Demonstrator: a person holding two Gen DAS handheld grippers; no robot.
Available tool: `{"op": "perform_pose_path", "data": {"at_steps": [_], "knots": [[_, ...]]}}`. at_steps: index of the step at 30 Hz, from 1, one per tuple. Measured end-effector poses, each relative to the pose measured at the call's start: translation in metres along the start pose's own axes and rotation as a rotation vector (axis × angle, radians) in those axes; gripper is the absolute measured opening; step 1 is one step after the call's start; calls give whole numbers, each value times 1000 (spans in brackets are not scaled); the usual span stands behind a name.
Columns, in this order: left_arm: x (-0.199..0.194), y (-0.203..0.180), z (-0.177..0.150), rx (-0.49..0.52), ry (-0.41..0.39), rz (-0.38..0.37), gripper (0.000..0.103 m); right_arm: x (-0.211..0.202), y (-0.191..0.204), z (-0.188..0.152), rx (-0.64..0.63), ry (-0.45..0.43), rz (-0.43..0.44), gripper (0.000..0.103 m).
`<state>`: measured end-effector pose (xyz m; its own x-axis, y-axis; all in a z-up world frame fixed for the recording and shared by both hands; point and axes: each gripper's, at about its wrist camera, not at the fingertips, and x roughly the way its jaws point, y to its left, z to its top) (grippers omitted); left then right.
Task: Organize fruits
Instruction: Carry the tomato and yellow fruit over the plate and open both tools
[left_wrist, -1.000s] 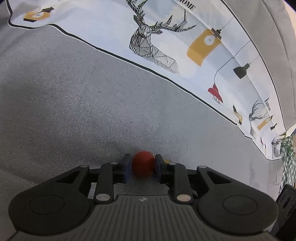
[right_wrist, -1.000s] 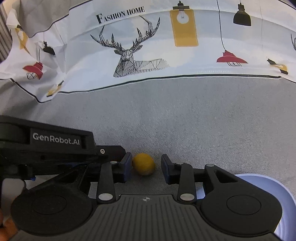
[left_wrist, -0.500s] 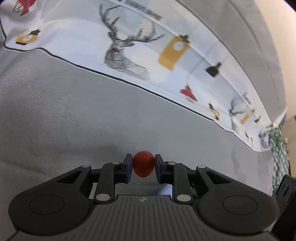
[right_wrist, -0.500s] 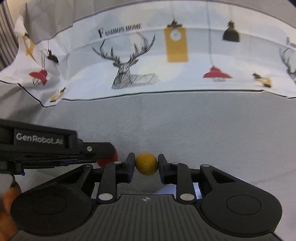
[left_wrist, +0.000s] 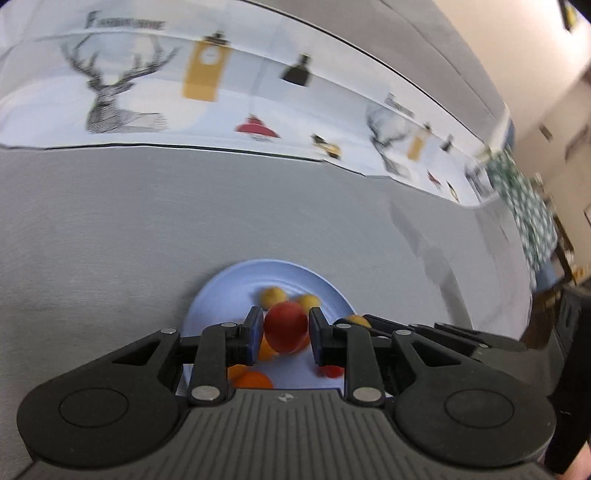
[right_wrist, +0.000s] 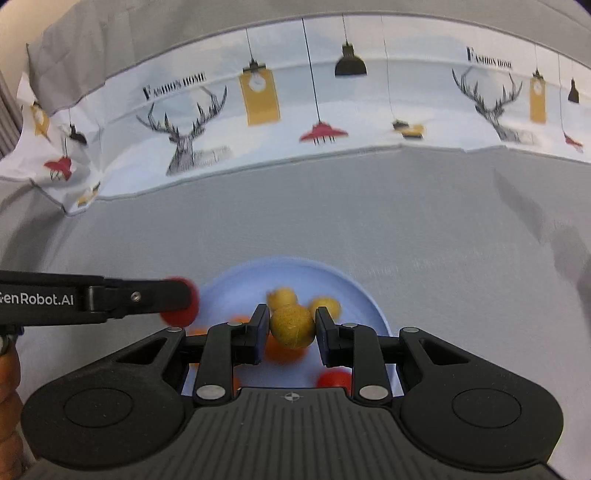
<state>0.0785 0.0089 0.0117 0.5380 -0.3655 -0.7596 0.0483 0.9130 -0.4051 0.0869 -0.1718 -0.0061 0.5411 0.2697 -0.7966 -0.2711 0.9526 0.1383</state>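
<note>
My left gripper (left_wrist: 285, 328) is shut on a small red fruit (left_wrist: 285, 326) and hangs above a light blue plate (left_wrist: 221, 295). My right gripper (right_wrist: 291, 326) is shut on a small yellow fruit (right_wrist: 292, 325) over the same plate (right_wrist: 236, 280). Several small yellow, orange and red fruits lie on the plate, among them two yellow ones (right_wrist: 282, 297) behind the held fruit and a red one (right_wrist: 334, 378) near the front. In the right wrist view the left gripper's arm (right_wrist: 110, 297) reaches in from the left with the red fruit (right_wrist: 181, 306) at its tip.
The plate rests on a grey cloth surface (left_wrist: 110, 229). Behind it a white cloth printed with deer and lamps (right_wrist: 314, 110) drapes over a grey backrest. A green checked fabric (left_wrist: 532, 206) and room furniture show at the far right of the left wrist view.
Both grippers have lifted off the grey cloth with their fruits and moved over the blue plate. The right gripper closed on the yellow fruit, which earlier lay loose between its fingers.
</note>
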Motion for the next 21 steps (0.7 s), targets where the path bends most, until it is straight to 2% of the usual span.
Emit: {"op": "perform_pose_path", "data": {"at_steps": [3,8,9,10,11,12,14,16,18,21], "knots": [[-7,-6,-7,9,-27,-15,33,-6,-4,-7,11,1,-28,38],[-29,-6,-16,13,-83,-3,33,-23,-10,-16,44,-28,-4,39],[-34,-9,-21,31,-100,13,33,-26,-10,-19,48,-32,-5,44],[-39,-13,-24,53,-113,33,35,-30,-10,-21,51,-39,-7,54],[-45,-18,-30,81,-131,56,43,-36,-10,-24,53,-54,-11,60],[-52,-22,-37,110,-151,78,53,-43,-10,-28,51,-73,-17,71],[-64,-33,-54,167,-192,116,66,-57,-10,-37,44,-109,-32,81],[-76,-44,-72,212,-227,148,74,-73,-9,-45,42,-166,-60,100],[-89,-52,-91,236,-272,184,85,-92,-8,-55,39,-246,-98,102],[-102,-61,-118,251,-327,276,89,-108,-9,-74,38,-290,-141,102]]}}
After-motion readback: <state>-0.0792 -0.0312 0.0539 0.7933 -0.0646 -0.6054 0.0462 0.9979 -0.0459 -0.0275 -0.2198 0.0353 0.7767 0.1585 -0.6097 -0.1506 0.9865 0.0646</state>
